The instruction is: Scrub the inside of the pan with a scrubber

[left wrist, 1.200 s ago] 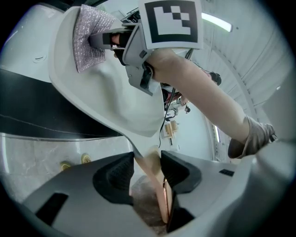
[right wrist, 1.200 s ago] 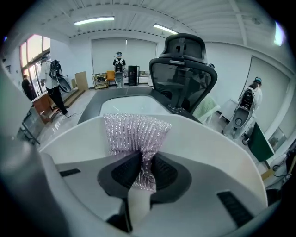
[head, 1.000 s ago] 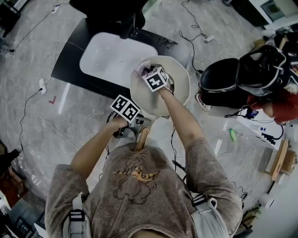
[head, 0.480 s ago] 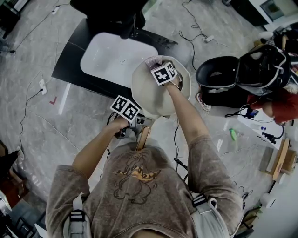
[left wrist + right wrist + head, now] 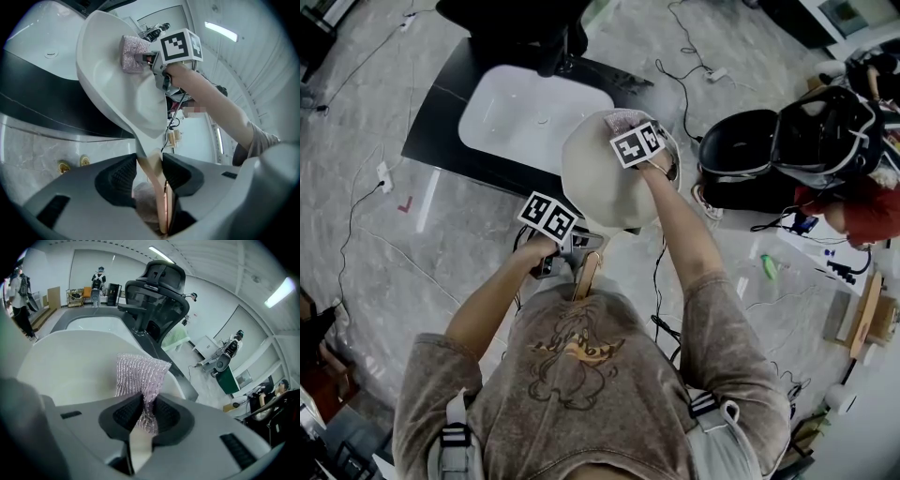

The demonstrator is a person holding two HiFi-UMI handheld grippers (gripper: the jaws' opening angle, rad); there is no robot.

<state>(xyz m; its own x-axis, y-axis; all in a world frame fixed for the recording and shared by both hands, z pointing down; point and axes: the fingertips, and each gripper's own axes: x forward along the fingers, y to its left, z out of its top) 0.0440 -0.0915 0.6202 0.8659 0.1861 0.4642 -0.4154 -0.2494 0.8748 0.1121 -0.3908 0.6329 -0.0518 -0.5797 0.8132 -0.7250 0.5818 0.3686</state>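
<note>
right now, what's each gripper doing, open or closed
left gripper: closed, holding the pan handle
right gripper: closed, holding the scrubber

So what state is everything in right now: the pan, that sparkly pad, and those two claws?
pan: tilted, held by its wooden handle.
scrubber: pinched at one end, pressed against the pan's inside near the rim.
left claw: shut on the handle.
right claw: shut on the scrubber.
black bag: on the floor, looks open.
</note>
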